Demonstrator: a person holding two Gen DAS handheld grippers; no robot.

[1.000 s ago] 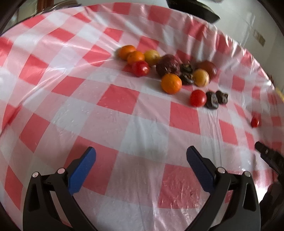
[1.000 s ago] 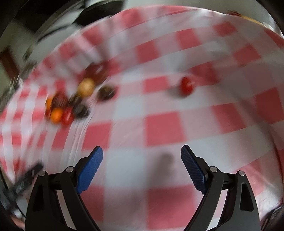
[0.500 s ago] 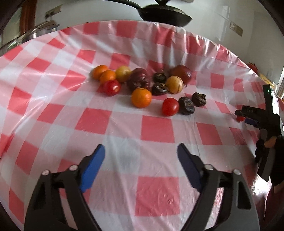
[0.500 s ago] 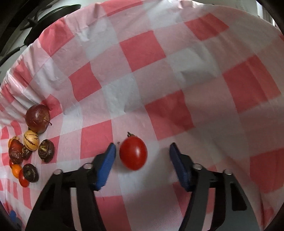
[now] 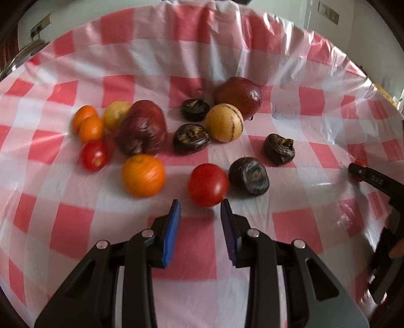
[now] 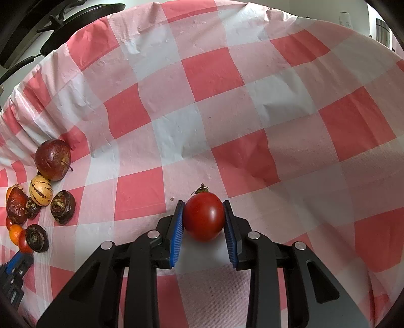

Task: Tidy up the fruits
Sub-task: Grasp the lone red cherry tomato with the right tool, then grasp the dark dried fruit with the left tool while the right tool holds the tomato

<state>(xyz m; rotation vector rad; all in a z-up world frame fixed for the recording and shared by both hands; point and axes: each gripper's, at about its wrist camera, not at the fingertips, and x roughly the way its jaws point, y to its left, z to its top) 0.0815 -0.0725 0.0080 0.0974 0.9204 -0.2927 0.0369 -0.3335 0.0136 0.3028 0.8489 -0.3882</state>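
In the right wrist view my right gripper (image 6: 203,217) is shut on a red tomato (image 6: 203,216) that rests on the checked tablecloth, away from the other fruit. In the left wrist view my left gripper (image 5: 200,214) is narrowly open and empty, its blue pads (image 5: 174,224) just short of another red tomato (image 5: 208,184). Behind that tomato lie an orange (image 5: 143,175), a dark wrinkled fruit (image 5: 249,175), a striped yellow fruit (image 5: 224,123) and two dark red apples (image 5: 141,127).
More small oranges and a small tomato (image 5: 93,156) lie at the left of the pile. The right gripper shows at the right edge of the left wrist view (image 5: 371,176). The fruit pile shows at the left of the right wrist view (image 6: 40,191). A dark pan (image 6: 63,17) stands beyond the table's far edge.
My right gripper has closed on the lone tomato. My left gripper has moved forward to the fruit pile and narrowed its jaws near the front tomato.
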